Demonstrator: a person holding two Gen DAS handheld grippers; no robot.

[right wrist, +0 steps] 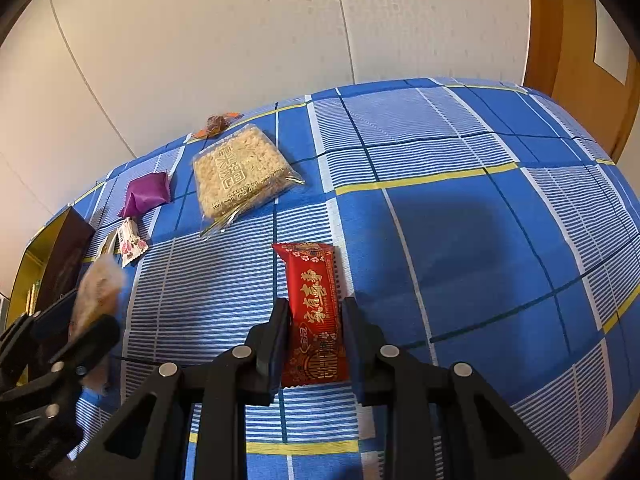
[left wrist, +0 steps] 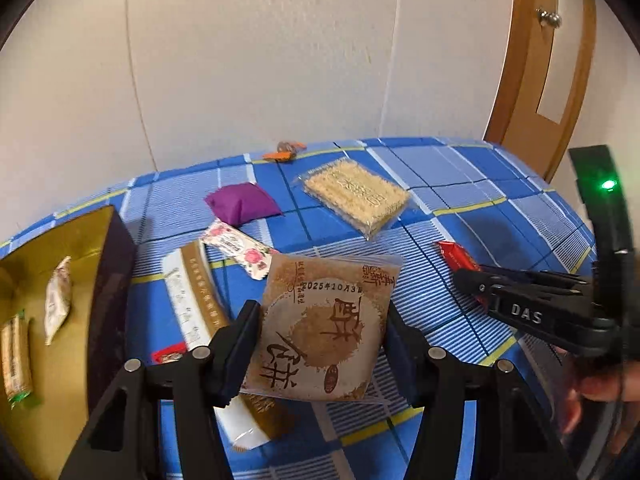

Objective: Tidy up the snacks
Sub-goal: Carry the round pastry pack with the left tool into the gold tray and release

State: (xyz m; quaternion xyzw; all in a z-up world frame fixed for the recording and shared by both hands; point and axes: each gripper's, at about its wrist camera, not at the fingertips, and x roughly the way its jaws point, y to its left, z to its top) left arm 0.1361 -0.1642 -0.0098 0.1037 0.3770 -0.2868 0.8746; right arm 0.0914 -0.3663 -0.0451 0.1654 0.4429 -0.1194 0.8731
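My left gripper (left wrist: 322,320) is shut on a square beige pastry packet (left wrist: 328,288) with brown characters and holds it above the blue checked cloth (left wrist: 460,184). The same packet (right wrist: 100,284) shows blurred at the left edge of the right wrist view. My right gripper (right wrist: 314,308) is shut on the near half of a red snack packet (right wrist: 312,276) with gold characters, low over the cloth. In the left wrist view this right gripper (left wrist: 468,280) reaches in from the right. An open box (left wrist: 116,280) with a gold inside stands at the left and holds two small packets (left wrist: 58,300).
On the cloth lie a clear pack of rice crackers (left wrist: 356,196), a purple pouch (left wrist: 240,202), a rose-print packet (left wrist: 240,248), a long white-and-gold packet (left wrist: 196,304) and an orange-wrapped candy (left wrist: 286,150) by the wall. A wooden door (left wrist: 536,80) stands at the right.
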